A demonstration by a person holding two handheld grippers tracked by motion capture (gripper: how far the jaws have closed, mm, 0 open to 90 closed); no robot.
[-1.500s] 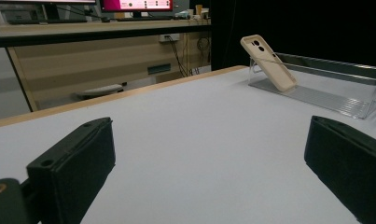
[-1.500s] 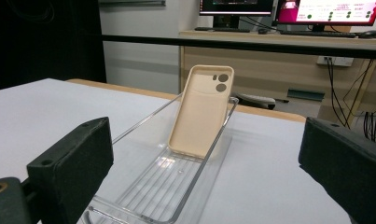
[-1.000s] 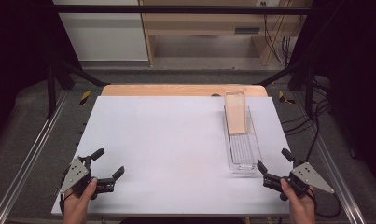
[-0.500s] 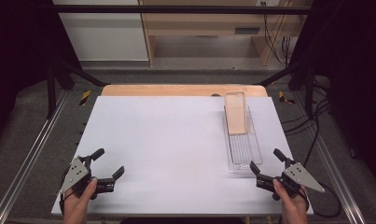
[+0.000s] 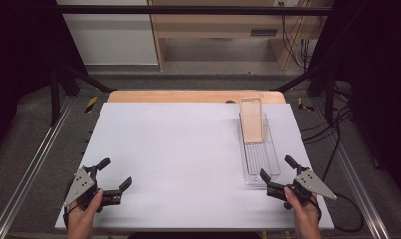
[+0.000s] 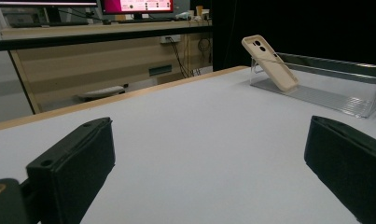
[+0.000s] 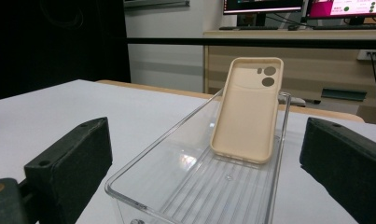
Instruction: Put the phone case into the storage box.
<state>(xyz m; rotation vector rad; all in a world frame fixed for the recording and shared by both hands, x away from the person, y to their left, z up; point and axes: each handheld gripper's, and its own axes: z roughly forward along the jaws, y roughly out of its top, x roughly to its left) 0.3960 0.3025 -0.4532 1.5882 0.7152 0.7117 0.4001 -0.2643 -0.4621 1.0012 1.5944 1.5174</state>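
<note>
A beige phone case (image 5: 251, 119) is leaning inside a clear plastic tray (image 5: 272, 162) on the right side of the white table (image 5: 178, 149), its lower edge sitting on the tray's ribbed floor and its upper end resting against the tray's far wall. Its long axis is running near to far, along the length of the tray, and it is tilting so that the camera cut-outs are sitting at the raised far end while the open inner face is looking back toward the near edge of the table. It is probably very light, thin and somewhat flexible, most likely soft plastic or silicone, so it should be bending rather than breaking under a firm squeeze, though a hard pinch across the hollow could be folding it. The best hold is likely across the two long side edges near the upper half, where it is standing free of the tray walls. The right gripper (image 5: 278, 176) is hovering just at the tray's near end, jaws spread wide and holding nothing, pointing along the tray toward the case. The left gripper (image 5: 117, 173) is waiting at the near left of the table, well apart from the tray, likewise gaping and empty.
</note>
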